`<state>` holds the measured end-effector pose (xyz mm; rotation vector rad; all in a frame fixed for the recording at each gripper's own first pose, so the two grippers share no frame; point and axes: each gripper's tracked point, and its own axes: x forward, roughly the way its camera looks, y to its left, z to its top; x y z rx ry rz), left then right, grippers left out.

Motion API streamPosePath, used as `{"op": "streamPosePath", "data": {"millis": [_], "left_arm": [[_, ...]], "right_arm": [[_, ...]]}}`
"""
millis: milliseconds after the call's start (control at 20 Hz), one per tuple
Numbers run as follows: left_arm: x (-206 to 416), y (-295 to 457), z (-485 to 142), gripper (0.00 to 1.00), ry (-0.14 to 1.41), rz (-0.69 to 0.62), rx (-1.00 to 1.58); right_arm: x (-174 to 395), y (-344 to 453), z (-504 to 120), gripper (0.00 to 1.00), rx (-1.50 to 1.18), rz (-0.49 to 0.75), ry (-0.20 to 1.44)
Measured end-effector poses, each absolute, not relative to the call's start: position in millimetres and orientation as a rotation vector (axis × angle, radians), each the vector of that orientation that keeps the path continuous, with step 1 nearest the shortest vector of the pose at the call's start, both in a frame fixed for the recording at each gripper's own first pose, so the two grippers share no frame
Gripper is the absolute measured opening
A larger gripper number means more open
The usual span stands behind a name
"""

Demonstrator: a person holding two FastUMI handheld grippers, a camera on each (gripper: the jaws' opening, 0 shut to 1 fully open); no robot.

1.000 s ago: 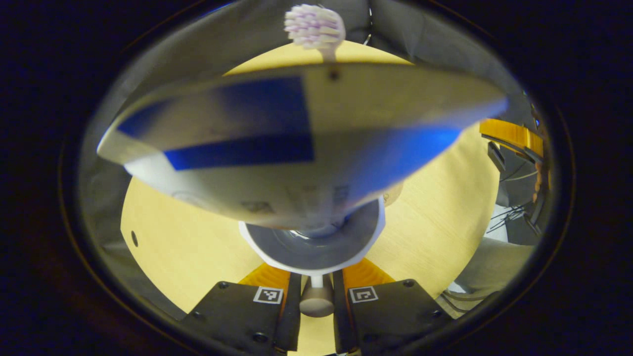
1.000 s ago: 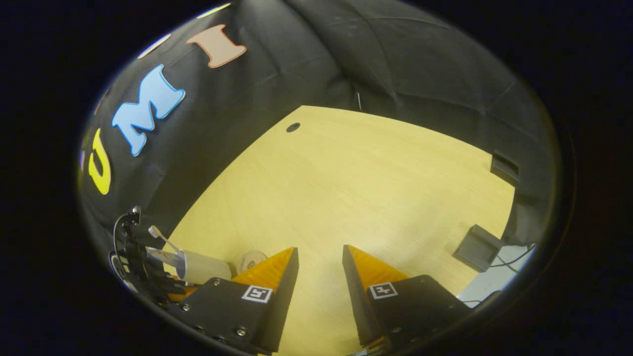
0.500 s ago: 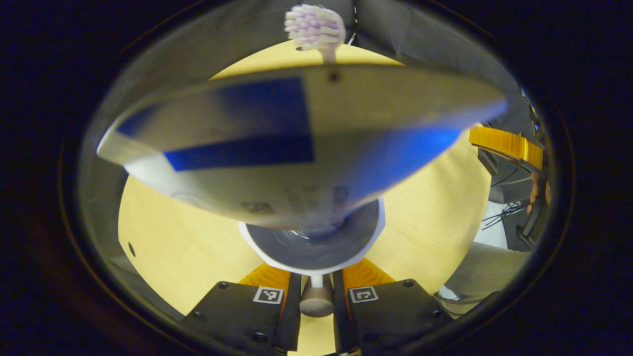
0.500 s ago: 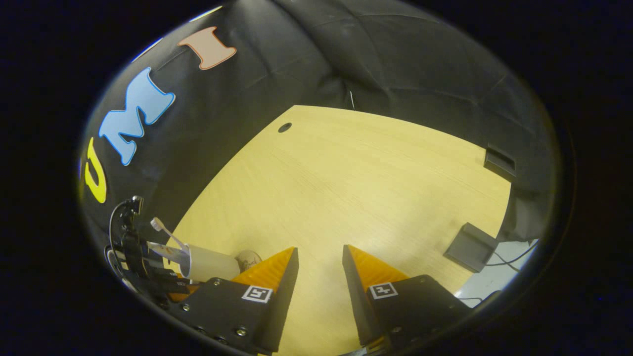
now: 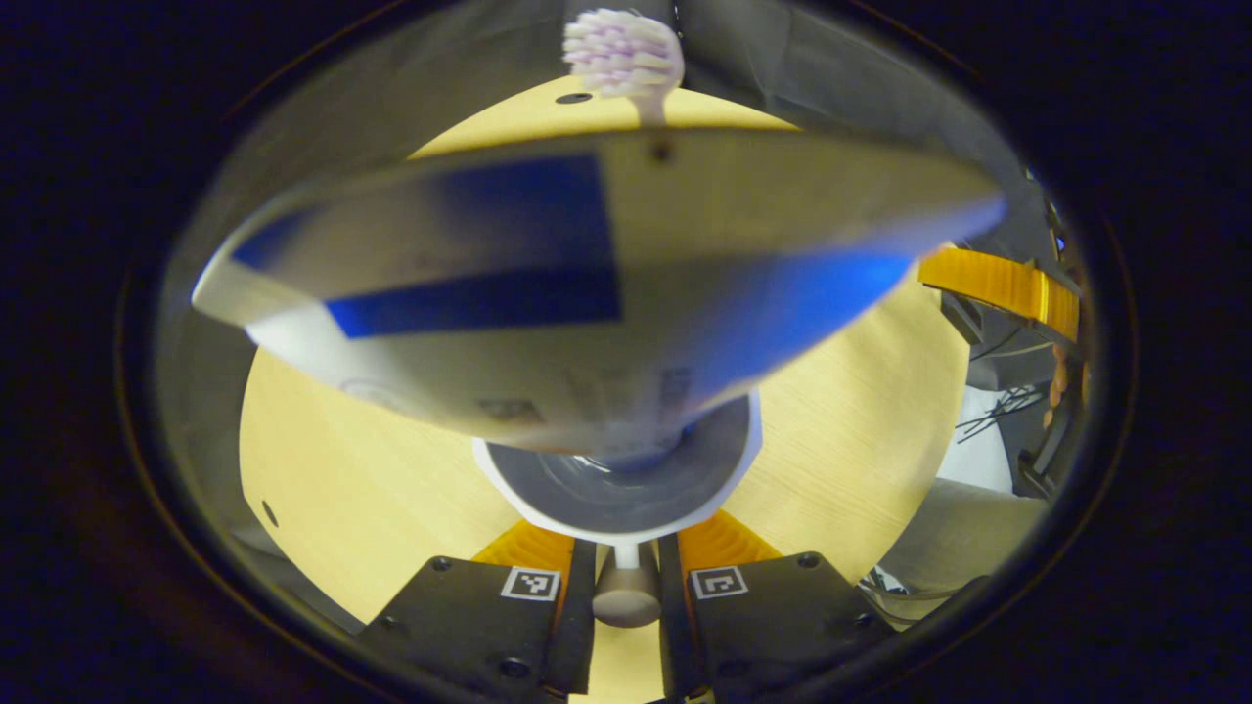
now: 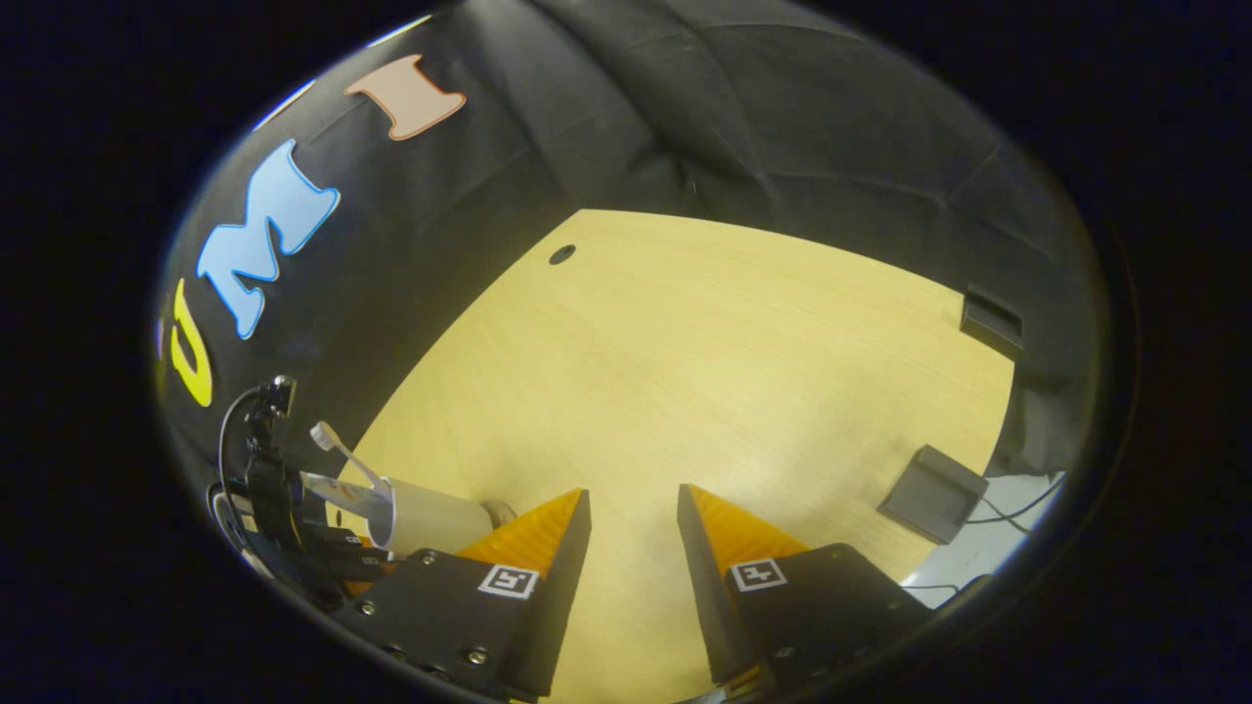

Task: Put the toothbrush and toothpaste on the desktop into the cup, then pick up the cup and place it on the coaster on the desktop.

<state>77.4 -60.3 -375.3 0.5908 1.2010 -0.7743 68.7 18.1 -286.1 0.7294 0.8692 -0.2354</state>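
Here the left gripper [image 5: 626, 587] is clenched on the cup [image 5: 626, 494]: in the left gripper view its two fingers [image 5: 533, 557] press from either side on a narrow part at the near edge of the white cup, whose round rim and grey inside sit just ahead of them. Out of the cup's mouth rises the toothpaste [image 5: 587, 284], a broad white and blue tube, blurred because it is so close to the camera. Behind the tube's top edge stands the toothbrush [image 5: 622, 57], its pale bristled head upward. Under the cup lies the light wooden desktop [image 5: 362, 469]; whether the cup touches it cannot be told from here. At the right edge of this view part of the right gripper [image 5: 1007, 286] shows, well apart from the cup.

In the right gripper view the right gripper [image 6: 634, 518] hangs released above the desktop [image 6: 704, 372], its two fingers [image 6: 538, 538] spread with bare wood between them and nothing held. Low at the left of that view the left gripper [image 6: 323, 557] carries the cup [image 6: 430, 518], tilted, with the toothpaste [image 6: 337, 489] and the toothbrush [image 6: 337, 452] sticking out of its mouth. Just beside the cup, a small pale round thing, likely the coaster [image 6: 501, 510], peeks out, mostly hidden by the right gripper's finger. Near the desktop's far corner is a small dark hole [image 6: 561, 254], and off its right side a dark box [image 6: 931, 494].
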Motion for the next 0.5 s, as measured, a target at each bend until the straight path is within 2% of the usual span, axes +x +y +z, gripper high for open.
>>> {"op": "streamPosePath", "data": {"millis": [500], "left_arm": [[81.5,-72.6,-385.8,0.34,1.213,-0.764,0.637]], "right_arm": [[63.6,8.7,-288.4,0.57,0.757,-0.255,0.875]]}}
